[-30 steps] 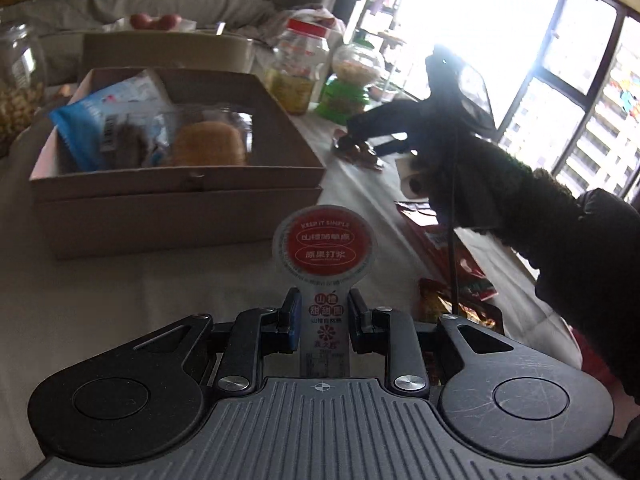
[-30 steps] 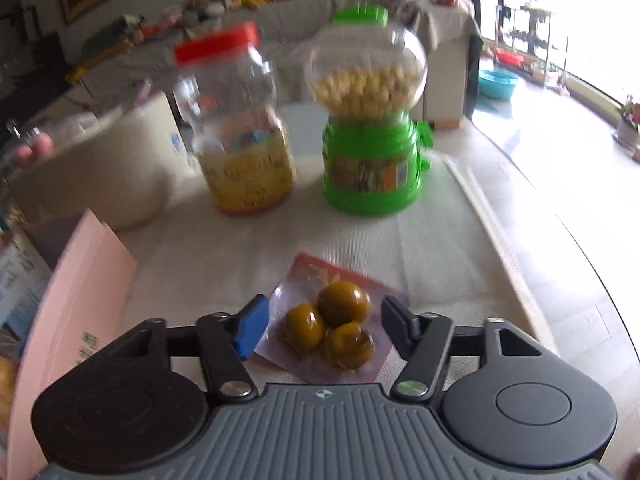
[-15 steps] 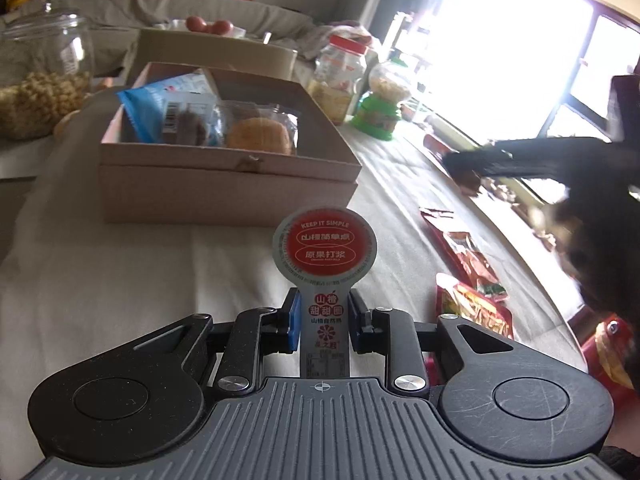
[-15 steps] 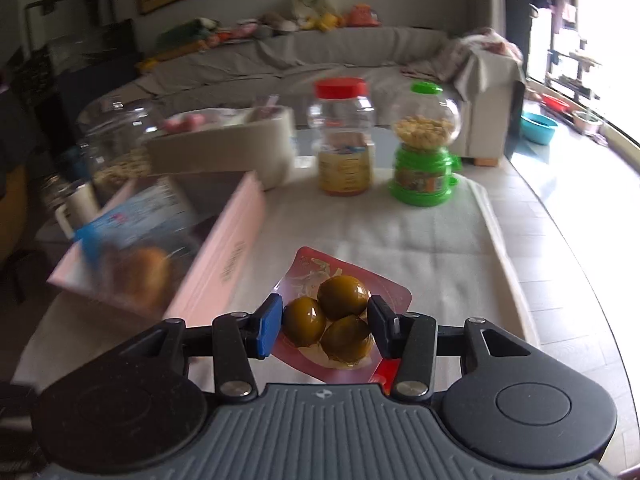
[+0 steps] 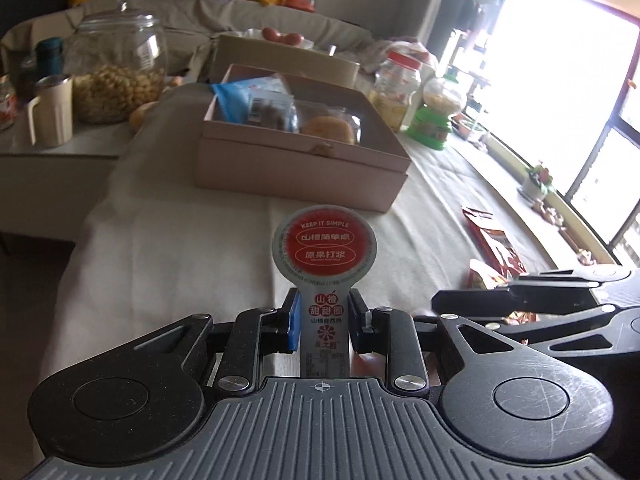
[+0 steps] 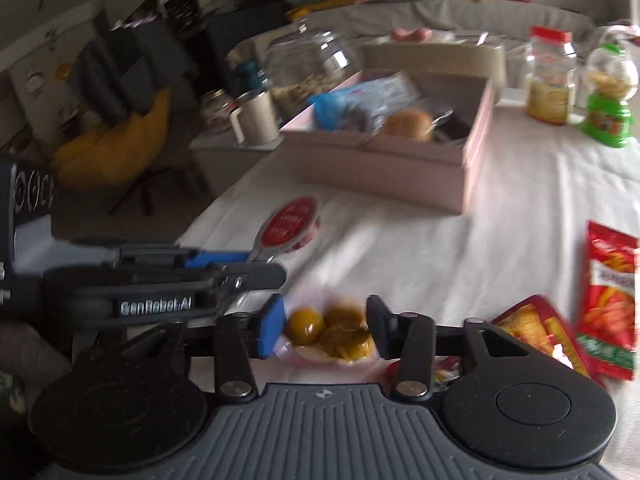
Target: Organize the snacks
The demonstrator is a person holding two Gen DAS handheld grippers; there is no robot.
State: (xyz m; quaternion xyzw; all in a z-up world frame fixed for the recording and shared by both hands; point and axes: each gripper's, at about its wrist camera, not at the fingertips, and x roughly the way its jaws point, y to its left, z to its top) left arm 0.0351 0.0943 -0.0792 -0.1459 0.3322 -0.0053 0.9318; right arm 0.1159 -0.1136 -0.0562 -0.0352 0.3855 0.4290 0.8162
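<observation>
Left wrist view: the left tool [image 5: 323, 326] pinches the stem of a red-lidded jelly cup [image 5: 324, 254] above the tabletop [image 5: 180, 248], the pink snack box [image 5: 304, 160] farther off. Right wrist view: the right tool [image 6: 326, 326] clamps a packet of yellow-green fruits [image 6: 330, 330].

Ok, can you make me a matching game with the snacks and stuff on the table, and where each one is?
Things:
1. round red-lidded hawthorn snack cup
2. clear pack of three yellow-green plums
3. round golden bun in clear wrap
4. green candy dispenser with clear globe

Places:
A. in the pink cardboard box
B. in the left hand-held gripper
C. standing beyond the box
D. between the right hand-held gripper's fingers

Pairs: 1-B, 2-D, 3-A, 4-C
</observation>
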